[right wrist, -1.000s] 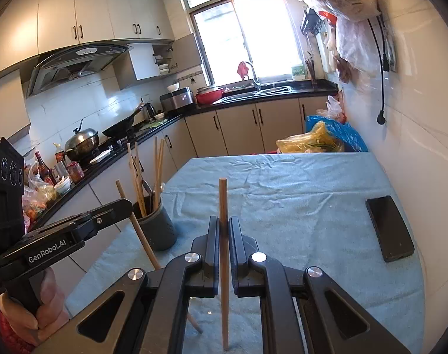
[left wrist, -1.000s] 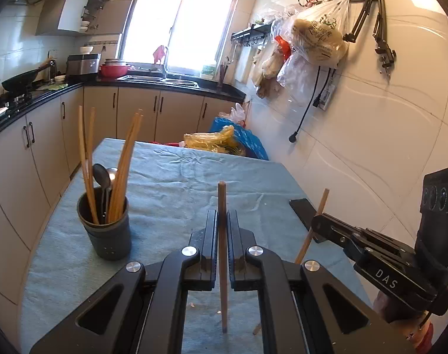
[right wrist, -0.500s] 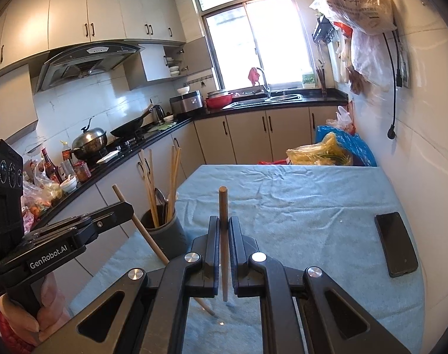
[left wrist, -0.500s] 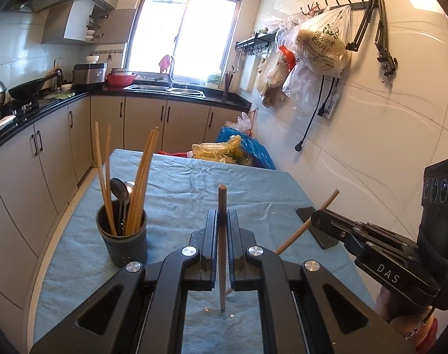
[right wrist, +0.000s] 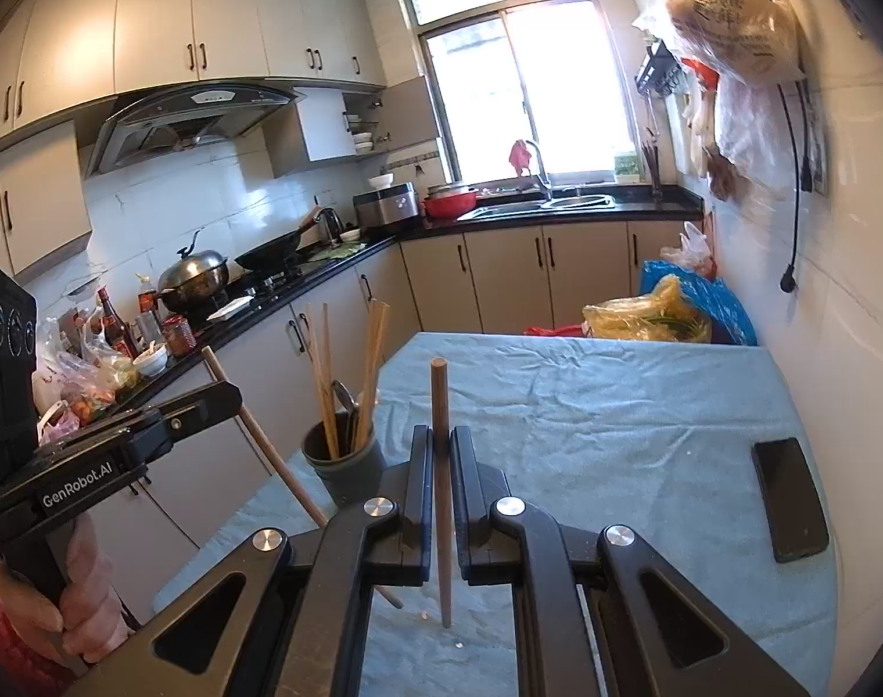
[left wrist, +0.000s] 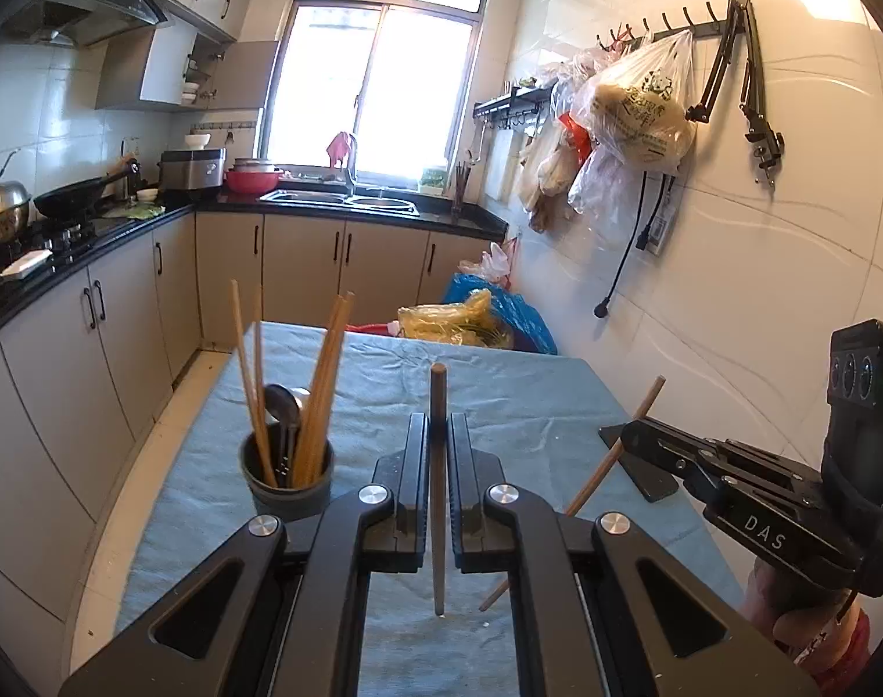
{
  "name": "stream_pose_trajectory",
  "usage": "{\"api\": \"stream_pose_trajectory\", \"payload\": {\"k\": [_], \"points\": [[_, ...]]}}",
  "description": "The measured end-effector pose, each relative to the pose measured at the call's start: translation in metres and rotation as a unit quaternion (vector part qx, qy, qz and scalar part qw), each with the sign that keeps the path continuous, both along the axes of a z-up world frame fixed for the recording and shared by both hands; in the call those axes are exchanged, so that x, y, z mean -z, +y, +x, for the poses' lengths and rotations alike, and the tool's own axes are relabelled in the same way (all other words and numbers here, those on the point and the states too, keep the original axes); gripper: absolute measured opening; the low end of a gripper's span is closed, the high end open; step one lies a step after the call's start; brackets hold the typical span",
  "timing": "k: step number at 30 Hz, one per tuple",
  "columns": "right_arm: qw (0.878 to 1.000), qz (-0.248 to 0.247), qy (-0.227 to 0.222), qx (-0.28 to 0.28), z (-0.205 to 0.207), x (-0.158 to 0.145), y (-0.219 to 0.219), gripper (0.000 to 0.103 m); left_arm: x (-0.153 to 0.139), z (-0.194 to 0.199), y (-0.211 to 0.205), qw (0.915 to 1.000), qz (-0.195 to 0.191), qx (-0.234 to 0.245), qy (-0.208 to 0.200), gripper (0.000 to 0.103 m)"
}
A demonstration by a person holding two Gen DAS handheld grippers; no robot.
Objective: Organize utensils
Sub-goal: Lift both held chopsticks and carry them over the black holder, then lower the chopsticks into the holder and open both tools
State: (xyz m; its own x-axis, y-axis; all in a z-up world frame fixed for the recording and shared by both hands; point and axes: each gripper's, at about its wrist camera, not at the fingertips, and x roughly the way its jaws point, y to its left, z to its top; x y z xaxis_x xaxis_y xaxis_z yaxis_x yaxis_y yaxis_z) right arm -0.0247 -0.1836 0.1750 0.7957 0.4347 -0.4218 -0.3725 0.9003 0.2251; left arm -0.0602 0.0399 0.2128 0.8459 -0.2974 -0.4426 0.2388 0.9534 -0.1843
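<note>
My left gripper (left wrist: 438, 424) is shut on a wooden chopstick (left wrist: 439, 523) that stands upright between its jaws, its lower tip hanging above the blue cloth. My right gripper (right wrist: 440, 435) is shut on a second upright chopstick (right wrist: 443, 523) in the same way. A dark grey holder cup (left wrist: 286, 485) with several chopsticks and a spoon stands on the table's left side, ahead and left of both grippers. In the right wrist view the cup (right wrist: 348, 467) sits between the left gripper (right wrist: 232, 398), with its slanted chopstick (right wrist: 267, 447), and my right jaws.
The table (right wrist: 645, 406) wears a wrinkled blue cloth. A black phone (right wrist: 790, 499) lies near its right edge by the tiled wall. Plastic bags (left wrist: 476, 322) sit beyond the far edge. Kitchen cabinets and a counter run along the left; a hand (right wrist: 87, 575) grips the left tool.
Both grippers have risen, each carrying its chopstick upward, so the lower tips now hang higher above the cloth. The holder cup looks closer to the left gripper.
</note>
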Motion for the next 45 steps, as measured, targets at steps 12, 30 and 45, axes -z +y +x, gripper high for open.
{"api": "stream_pose_trajectory", "payload": {"k": [12, 30, 45], "points": [[0.999, -0.004, -0.025, -0.027, 0.021, -0.043, 0.032, 0.007, -0.042, 0.002, 0.032, 0.9991, 0.014, -0.026, -0.030, 0.005], [0.997, 0.015, -0.063, -0.048, 0.075, -0.105, 0.098, 0.007, -0.086, 0.052, 0.076, 0.9957, 0.011, -0.070, -0.060, 0.005], [0.999, 0.032, -0.006, -0.044, 0.132, -0.049, 0.123, 0.007, -0.028, 0.106, 0.112, 0.9945, -0.024, -0.102, -0.007, 0.005]]}}
